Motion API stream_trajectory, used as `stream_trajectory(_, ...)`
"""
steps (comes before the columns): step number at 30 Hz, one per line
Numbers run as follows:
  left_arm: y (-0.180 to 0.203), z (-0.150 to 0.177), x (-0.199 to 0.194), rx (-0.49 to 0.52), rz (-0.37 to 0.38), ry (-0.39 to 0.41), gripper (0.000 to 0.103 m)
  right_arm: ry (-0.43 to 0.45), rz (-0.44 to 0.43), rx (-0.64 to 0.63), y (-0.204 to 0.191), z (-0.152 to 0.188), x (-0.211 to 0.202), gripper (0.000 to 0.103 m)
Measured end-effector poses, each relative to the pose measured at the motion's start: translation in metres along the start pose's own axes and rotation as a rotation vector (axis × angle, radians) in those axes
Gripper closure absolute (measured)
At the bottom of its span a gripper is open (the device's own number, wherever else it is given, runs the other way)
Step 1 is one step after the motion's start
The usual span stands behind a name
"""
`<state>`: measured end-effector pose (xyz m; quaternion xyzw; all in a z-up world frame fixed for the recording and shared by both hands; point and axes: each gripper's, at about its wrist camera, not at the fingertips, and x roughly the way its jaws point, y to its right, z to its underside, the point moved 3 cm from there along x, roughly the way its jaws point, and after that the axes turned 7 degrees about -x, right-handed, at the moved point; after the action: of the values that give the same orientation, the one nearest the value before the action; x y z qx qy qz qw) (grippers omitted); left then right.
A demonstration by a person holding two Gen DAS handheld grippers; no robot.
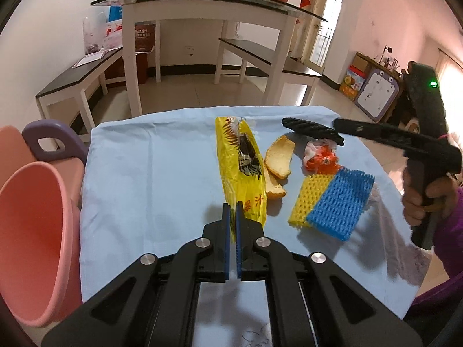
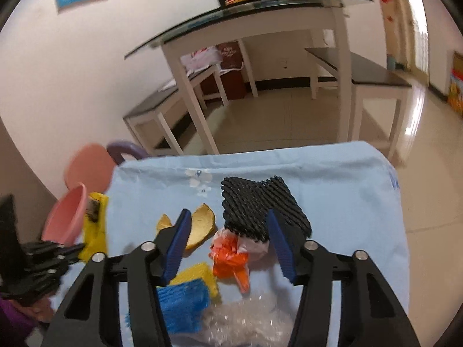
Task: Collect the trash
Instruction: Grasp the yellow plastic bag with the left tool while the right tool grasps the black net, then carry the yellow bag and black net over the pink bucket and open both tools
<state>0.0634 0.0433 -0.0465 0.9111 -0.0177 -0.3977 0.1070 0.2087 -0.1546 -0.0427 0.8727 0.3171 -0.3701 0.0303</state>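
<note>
1. Blue-padded left gripper nearly closed, empty, beside the long yellow plastic bag on the pale-blue cloth;
2. right gripper spread wide over the crumpled orange wrapper.

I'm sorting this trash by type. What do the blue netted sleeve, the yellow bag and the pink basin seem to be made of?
Blue netted sleeve: soft foam mesh, matte, with an open puffy lattice. Yellow bag: thin plastic film, glossy and crinkled, printed. Pink basin: probably rigid plastic, with a smooth, slightly shiny moulded wall.

Left gripper jaws nearly closed over yellow bag; pink bin left.
</note>
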Motion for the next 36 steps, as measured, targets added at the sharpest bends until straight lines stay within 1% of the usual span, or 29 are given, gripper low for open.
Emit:
stream_trajectory(1,0.000,0.001,-0.002,-0.006,-0.001,0.003,0.101,-0.016,0.012,-0.007,-0.001,0.000,0.005,0.065)
stream_trajectory(2,0.000,0.002,-0.003,-0.012,0.000,0.002,0.101,-0.033,0.023,-0.008,-0.001,0.001,0.009,0.069)
stream_trajectory(4,-0.001,0.004,-0.004,-0.017,-0.004,0.001,0.101,-0.042,0.035,-0.006,0.001,0.004,0.012,0.083)
stream_trajectory(6,-0.004,0.005,-0.004,-0.024,-0.010,-0.004,0.101,-0.043,0.057,0.012,0.005,0.006,0.013,0.094)
stream_trajectory(12,-0.007,0.003,-0.007,-0.041,-0.008,0.005,0.101,0.000,0.021,0.086,0.017,0.004,-0.005,0.096)
stream_trajectory(16,-0.008,0.003,-0.013,-0.049,-0.017,0.029,0.101,0.061,-0.019,0.119,0.013,-0.005,-0.028,0.096)
stream_trajectory(18,-0.009,0.003,-0.018,-0.057,-0.024,0.043,0.101,0.093,-0.045,0.132,0.010,-0.009,-0.038,0.096)
stream_trajectory(21,-0.011,0.003,-0.026,-0.066,-0.039,0.063,0.101,0.131,-0.106,0.159,0.003,-0.016,-0.052,0.096)
stream_trajectory(22,-0.013,0.003,-0.030,-0.070,-0.049,0.072,0.101,0.144,-0.139,0.170,-0.002,-0.018,-0.056,0.096)
stream_trajectory(24,-0.016,0.003,-0.035,-0.074,-0.062,0.086,0.101,0.151,-0.180,0.176,-0.013,-0.021,-0.060,0.096)
stream_trajectory(28,-0.023,0.005,-0.048,-0.094,-0.089,0.120,0.101,0.144,-0.250,0.165,-0.039,-0.026,-0.060,0.096)
stream_trajectory(33,-0.039,0.010,-0.069,-0.122,-0.145,0.156,0.101,0.121,-0.336,0.115,-0.087,-0.034,-0.048,0.096)
stream_trajectory(36,-0.055,0.015,-0.082,-0.150,-0.192,0.176,0.101,0.101,-0.393,0.102,-0.114,-0.040,-0.039,0.096)
